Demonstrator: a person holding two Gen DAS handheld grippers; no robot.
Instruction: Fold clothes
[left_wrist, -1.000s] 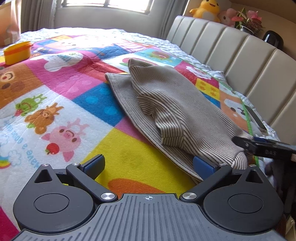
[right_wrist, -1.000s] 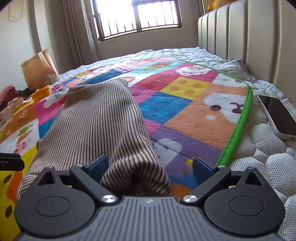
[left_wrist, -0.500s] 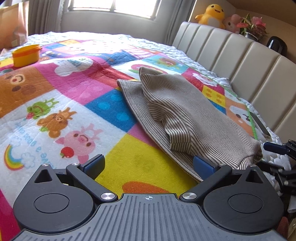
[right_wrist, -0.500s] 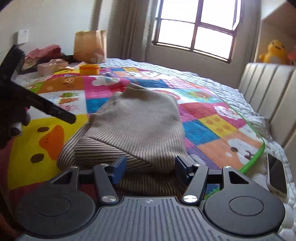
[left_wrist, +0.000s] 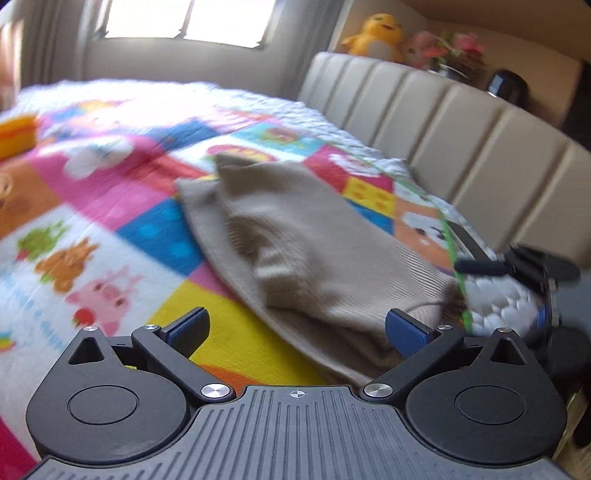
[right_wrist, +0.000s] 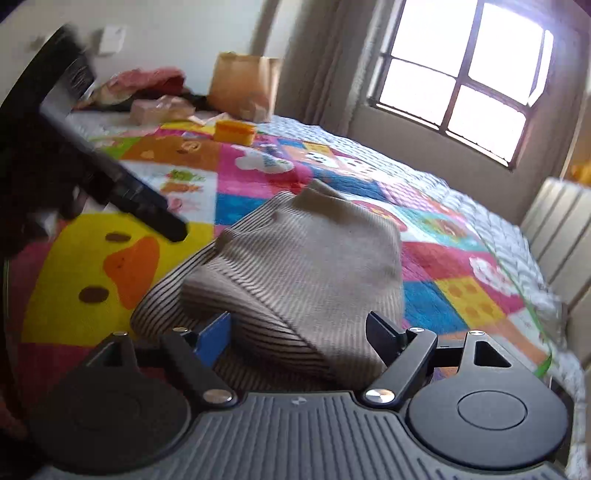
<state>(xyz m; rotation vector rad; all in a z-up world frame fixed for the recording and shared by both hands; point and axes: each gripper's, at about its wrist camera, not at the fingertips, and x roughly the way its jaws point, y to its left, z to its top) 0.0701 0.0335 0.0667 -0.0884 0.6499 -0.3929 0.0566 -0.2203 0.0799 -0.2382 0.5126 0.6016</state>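
Note:
A beige striped knit garment (left_wrist: 314, 251) lies folded over on the colourful patchwork bed cover (left_wrist: 110, 206). My left gripper (left_wrist: 295, 328) is open and empty, hovering at the garment's near left edge. My right gripper (right_wrist: 299, 336) is open with the garment's near folded end (right_wrist: 295, 280) between its fingers, not clamped. The right gripper shows at the right of the left wrist view (left_wrist: 517, 266); the left gripper shows at the left of the right wrist view (right_wrist: 110, 184).
A padded beige headboard (left_wrist: 461, 122) runs along the right with plush toys (left_wrist: 376, 33) on its ledge. A yellow container (right_wrist: 234, 131) sits on the far cover. A paper bag (right_wrist: 243, 86) and clutter stand beyond the bed. A phone (left_wrist: 469, 240) lies near the headboard.
Both grippers have pulled back and risen from the garment. The right wrist view has swung left toward the window wall. The garment lies as before.

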